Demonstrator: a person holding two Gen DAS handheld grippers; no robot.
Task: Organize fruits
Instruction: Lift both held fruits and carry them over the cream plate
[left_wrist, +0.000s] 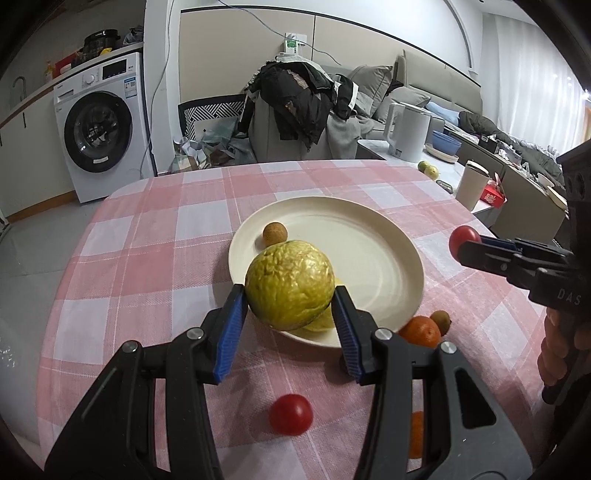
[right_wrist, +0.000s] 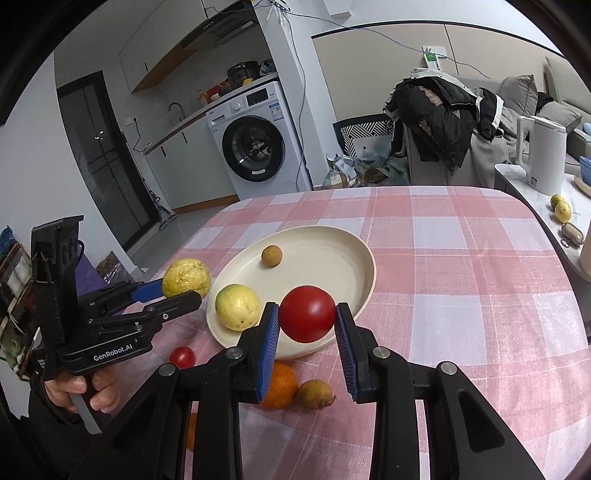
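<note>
My left gripper (left_wrist: 290, 291) is shut on a wrinkled yellow-green fruit (left_wrist: 290, 284) and holds it above the near-left rim of the cream plate (left_wrist: 376, 251). From the right wrist view this gripper (right_wrist: 177, 290) holds the fruit (right_wrist: 186, 277) just left of the plate (right_wrist: 332, 251). My right gripper (right_wrist: 307, 314) is shut on a red tomato (right_wrist: 307, 313) above the plate's near edge; it also shows in the left wrist view (left_wrist: 464, 238). On the plate lie a small brown longan (right_wrist: 272, 255) and a second yellow-green fruit (right_wrist: 237, 306).
On the checked cloth near the plate lie a small red tomato (right_wrist: 182, 357), an orange (right_wrist: 280, 384), a brown kiwi-like fruit (right_wrist: 314, 394) and another orange (left_wrist: 416, 434). A side counter on the right holds a white kettle (right_wrist: 541, 155) and two yellow-green fruits (right_wrist: 561, 208).
</note>
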